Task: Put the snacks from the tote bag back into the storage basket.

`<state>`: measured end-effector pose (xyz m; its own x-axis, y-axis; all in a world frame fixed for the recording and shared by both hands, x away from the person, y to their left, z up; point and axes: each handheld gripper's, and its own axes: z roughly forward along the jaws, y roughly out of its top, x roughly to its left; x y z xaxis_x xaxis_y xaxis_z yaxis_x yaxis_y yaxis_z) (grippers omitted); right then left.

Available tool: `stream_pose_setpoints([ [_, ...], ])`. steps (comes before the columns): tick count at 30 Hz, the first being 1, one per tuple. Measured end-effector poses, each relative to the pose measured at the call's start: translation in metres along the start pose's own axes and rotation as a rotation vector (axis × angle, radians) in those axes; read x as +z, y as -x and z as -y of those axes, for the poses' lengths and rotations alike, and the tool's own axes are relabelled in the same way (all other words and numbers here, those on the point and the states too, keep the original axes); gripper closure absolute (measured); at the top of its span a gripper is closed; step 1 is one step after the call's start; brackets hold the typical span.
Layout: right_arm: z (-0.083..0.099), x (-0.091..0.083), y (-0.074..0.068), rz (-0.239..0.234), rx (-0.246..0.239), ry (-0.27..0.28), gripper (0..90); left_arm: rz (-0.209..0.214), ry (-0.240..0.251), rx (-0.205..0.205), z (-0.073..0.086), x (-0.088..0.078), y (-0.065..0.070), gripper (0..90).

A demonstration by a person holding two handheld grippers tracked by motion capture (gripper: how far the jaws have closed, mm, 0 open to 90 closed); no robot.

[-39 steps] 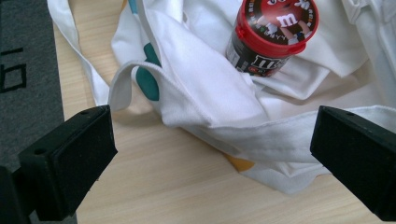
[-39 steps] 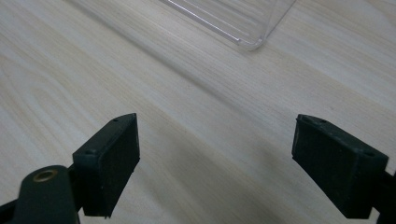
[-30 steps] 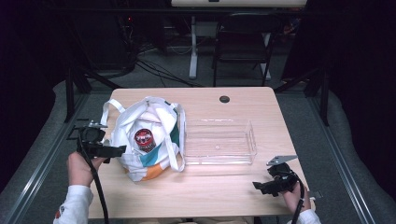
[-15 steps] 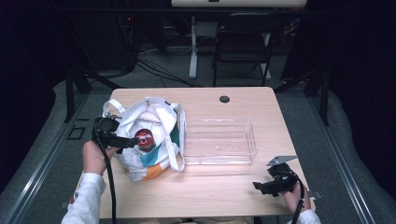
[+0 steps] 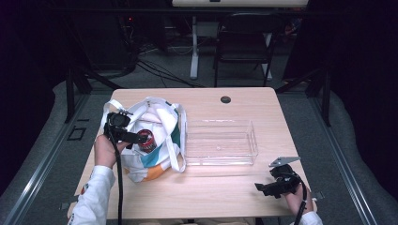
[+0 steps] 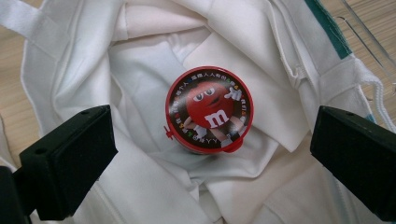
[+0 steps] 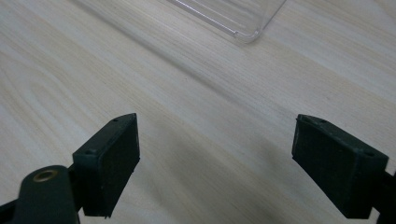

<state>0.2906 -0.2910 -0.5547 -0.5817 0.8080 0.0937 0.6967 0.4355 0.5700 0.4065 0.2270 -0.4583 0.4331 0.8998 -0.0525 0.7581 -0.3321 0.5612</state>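
Note:
A white cloth tote bag (image 5: pixel 155 150) with teal and orange patches lies open on the table's left half. Inside it sits a round red candy tin (image 5: pixel 146 139) (image 6: pixel 209 110) with a cartoon face on its lid. My left gripper (image 5: pixel 137 138) (image 6: pixel 210 161) hovers over the bag's mouth, open, its jaws wide on either side of the tin without touching it. My right gripper (image 5: pixel 264 187) (image 7: pixel 231 163) rests low near the table's front right, open, with bare wood between its jaws.
A clear plastic tray (image 5: pixel 220 143) (image 7: pixel 233 18) stands in the middle of the wooden table (image 5: pixel 220 197), right of the bag. A small black disc (image 5: pixel 225 99) lies near the far edge. A chair (image 5: pixel 244 47) stands behind the table.
My left gripper has moved right from the table's left edge to above the open bag, over the tin. The right gripper has stayed put.

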Motion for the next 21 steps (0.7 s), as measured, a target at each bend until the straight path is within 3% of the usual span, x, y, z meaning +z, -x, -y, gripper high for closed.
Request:
stream_pose_setpoints([
  [21, 0.000, 0.000, 0.000, -0.003, 0.000, 0.002, 14.8, 0.017, -0.121, 0.016, -0.009, 0.037, -0.002, 0.3],
])
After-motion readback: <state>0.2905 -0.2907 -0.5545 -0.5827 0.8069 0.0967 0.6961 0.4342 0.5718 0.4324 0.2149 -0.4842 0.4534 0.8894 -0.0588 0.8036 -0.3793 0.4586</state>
